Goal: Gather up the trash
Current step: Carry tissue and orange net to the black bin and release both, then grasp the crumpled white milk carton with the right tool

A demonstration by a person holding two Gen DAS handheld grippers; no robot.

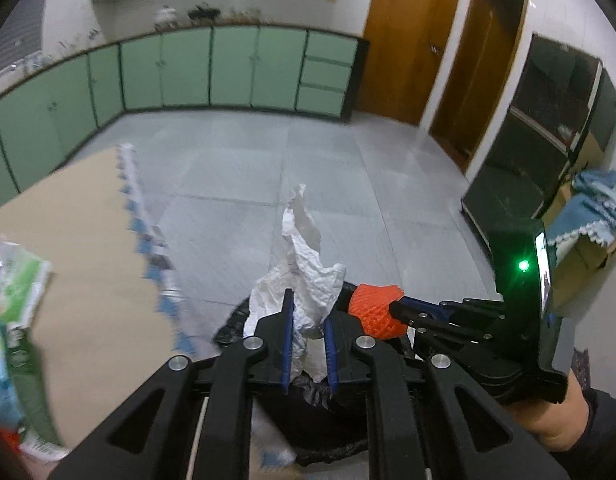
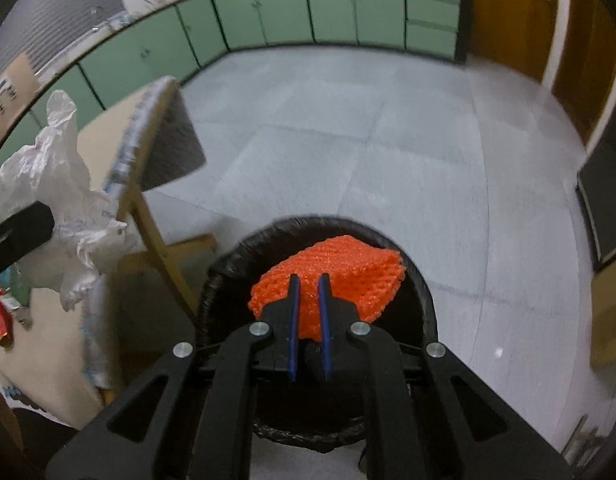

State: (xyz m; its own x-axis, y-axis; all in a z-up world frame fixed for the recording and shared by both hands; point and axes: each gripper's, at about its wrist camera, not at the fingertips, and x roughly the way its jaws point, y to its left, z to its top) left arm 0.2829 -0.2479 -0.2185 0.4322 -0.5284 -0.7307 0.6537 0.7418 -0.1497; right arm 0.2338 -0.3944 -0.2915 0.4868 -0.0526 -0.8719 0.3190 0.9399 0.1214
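left gripper (image 1: 310, 312) clamps crumpled white paper (image 1: 303, 256), held beside table edge (image 1: 87, 240). right gripper (image 2: 308, 296) pinches orange foam net (image 2: 348, 268) directly above black-lined trash bin (image 2: 227, 272) on grey floor (image 2: 348, 120).

The left gripper (image 1: 310, 312) is angled downward, its blue-padded jaws clamped nearly together on crumpled white paper (image 1: 303, 264). The right gripper (image 2: 308, 296) is pitched more steeply down, its jaws pinched on orange foam netting (image 2: 340, 276). A hand (image 1: 556, 420) is seen gripping the right gripper's handle.
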